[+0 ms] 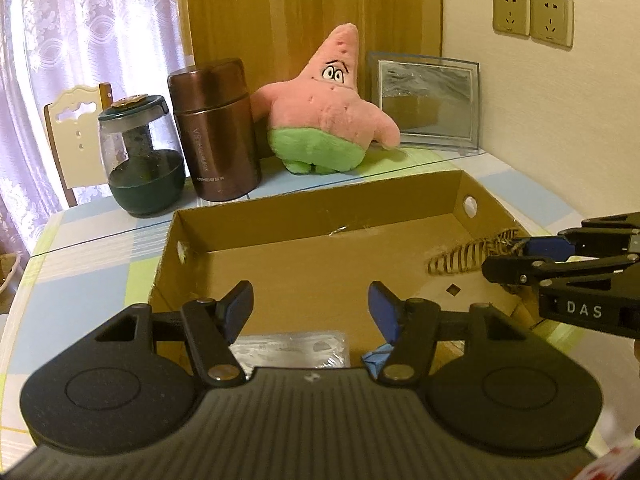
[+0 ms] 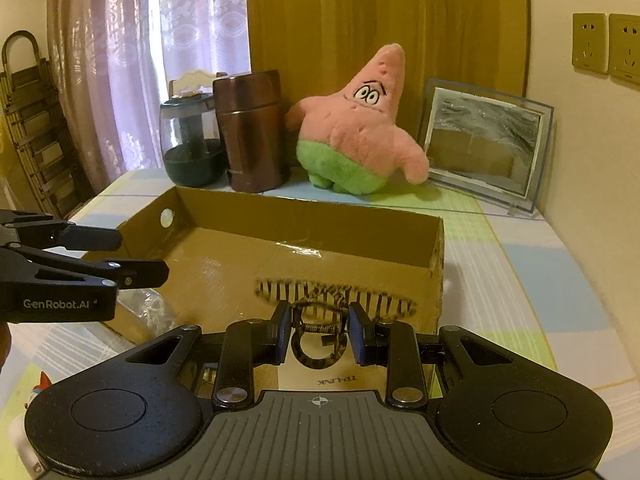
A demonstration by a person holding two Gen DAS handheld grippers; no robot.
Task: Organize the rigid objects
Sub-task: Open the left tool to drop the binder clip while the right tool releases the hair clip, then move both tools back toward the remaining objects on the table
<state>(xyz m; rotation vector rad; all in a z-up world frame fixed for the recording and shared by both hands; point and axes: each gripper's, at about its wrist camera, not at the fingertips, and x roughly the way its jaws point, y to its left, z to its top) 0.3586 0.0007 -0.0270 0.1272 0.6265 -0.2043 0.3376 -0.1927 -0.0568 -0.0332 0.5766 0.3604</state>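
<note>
An open cardboard box [image 1: 320,196] [image 2: 304,212] sits on the checked tablecloth. My left gripper [image 1: 311,300] [image 2: 138,256] hovers open over the box's near left part with nothing between its pads. Beneath it, a clear plastic packet [image 1: 292,350] [image 2: 148,308] lies on the box floor. My right gripper [image 2: 320,328] [image 1: 516,256] is shut on a striped brown hair claw clip [image 2: 336,294] [image 1: 460,258], gripping it at the spring end. The clip's teeth point into the box, low over its right side.
Behind the box stand a dark green glass jar [image 1: 140,156], a brown steel flask [image 1: 216,132], a pink star plush [image 1: 328,104] and a framed picture [image 1: 428,100] against the wall. A chair [image 1: 76,136] is beyond the table's left edge. A small blue item [image 1: 374,360] lies under the left gripper.
</note>
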